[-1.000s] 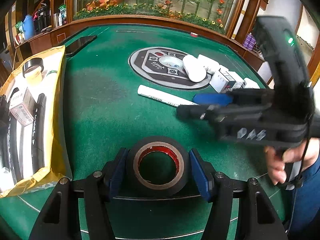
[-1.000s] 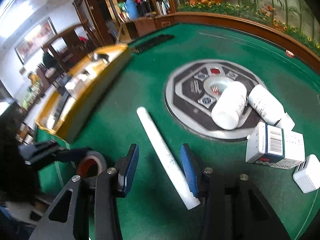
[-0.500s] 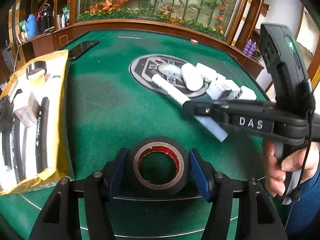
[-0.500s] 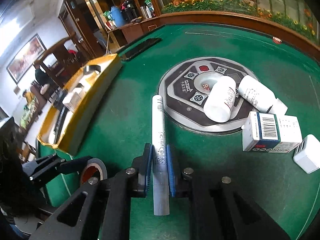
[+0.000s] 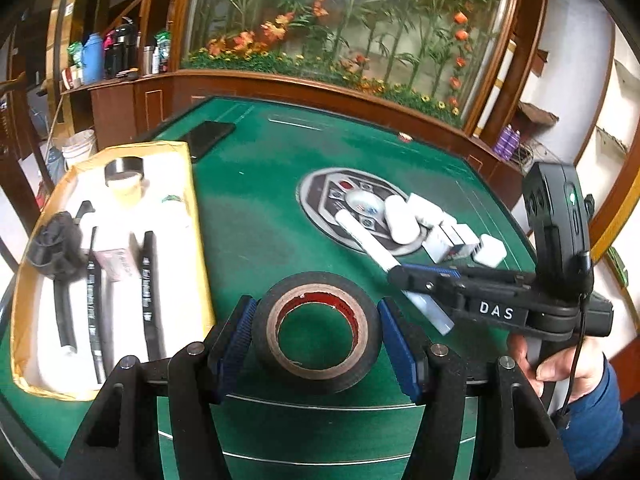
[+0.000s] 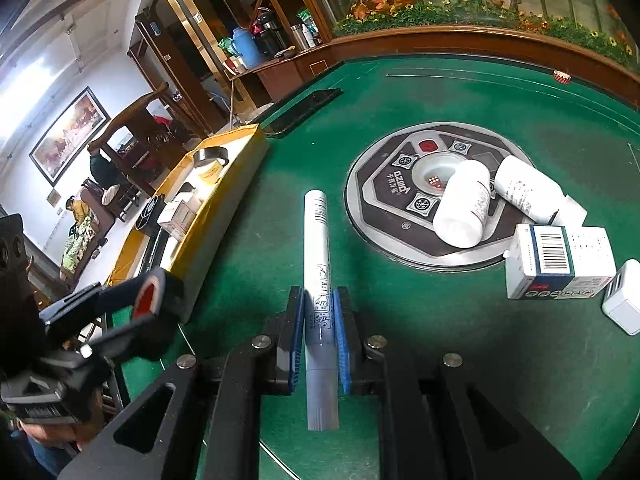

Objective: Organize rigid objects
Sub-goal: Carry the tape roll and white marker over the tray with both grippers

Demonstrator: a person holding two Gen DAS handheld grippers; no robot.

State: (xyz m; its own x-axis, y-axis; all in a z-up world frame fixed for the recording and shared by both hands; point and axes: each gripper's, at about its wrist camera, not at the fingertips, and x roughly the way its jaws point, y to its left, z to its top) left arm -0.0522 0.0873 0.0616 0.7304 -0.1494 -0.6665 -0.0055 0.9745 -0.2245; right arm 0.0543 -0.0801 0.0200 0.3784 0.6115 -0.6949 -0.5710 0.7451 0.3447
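Observation:
A black tape roll (image 5: 320, 380) with a brown core sits between the blue pads of my left gripper (image 5: 316, 320), which is shut on it above the green felt. My right gripper (image 6: 319, 312) is shut on a white marker pen (image 6: 316, 232) that lies along its fingers, its grey end sticking back. In the left wrist view the right gripper (image 5: 420, 276) comes in from the right with the marker (image 5: 364, 240) slanting up-left. The right wrist view shows the left gripper (image 6: 148, 300) at far left beside the yellow tray (image 6: 224, 200).
The yellow tray (image 5: 196, 240) at left holds black pens, a tape roll and a small box. Two white bottles (image 6: 464, 208) (image 6: 524, 188) lie on the round centre panel (image 6: 384, 200); a barcoded box (image 6: 556, 264) and white charger (image 6: 624, 300) sit nearby. A black phone (image 6: 304, 112) lies further back.
My right gripper's jaws closed on the white marker, which turned to lie along the fingers. My left gripper rose with the tape roll still in it.

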